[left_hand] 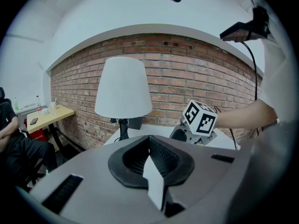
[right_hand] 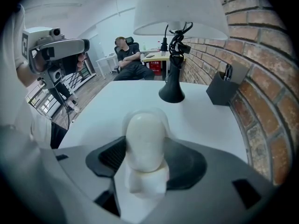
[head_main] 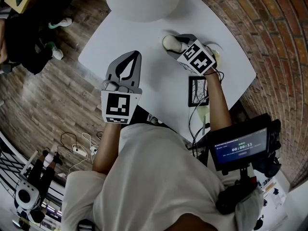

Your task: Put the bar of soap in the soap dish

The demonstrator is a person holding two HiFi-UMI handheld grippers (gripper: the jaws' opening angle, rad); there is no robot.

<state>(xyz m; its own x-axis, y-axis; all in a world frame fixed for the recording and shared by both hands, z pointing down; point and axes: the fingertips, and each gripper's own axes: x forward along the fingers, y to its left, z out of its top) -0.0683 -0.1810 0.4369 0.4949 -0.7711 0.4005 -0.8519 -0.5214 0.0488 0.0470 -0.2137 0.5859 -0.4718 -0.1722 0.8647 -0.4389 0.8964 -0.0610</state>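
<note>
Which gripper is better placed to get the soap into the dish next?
Right. The right gripper holds the bar of soap between its fingers over the table. The left gripper is shut with nothing in it.

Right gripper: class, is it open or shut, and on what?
Shut on the soap: the jaws of the right gripper press the pale bar from both sides.

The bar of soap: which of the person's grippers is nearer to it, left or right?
Right. The right gripper is shut on the bar of soap, held between its jaws. The left gripper, jaws together and empty, is apart from it over the table.
</note>
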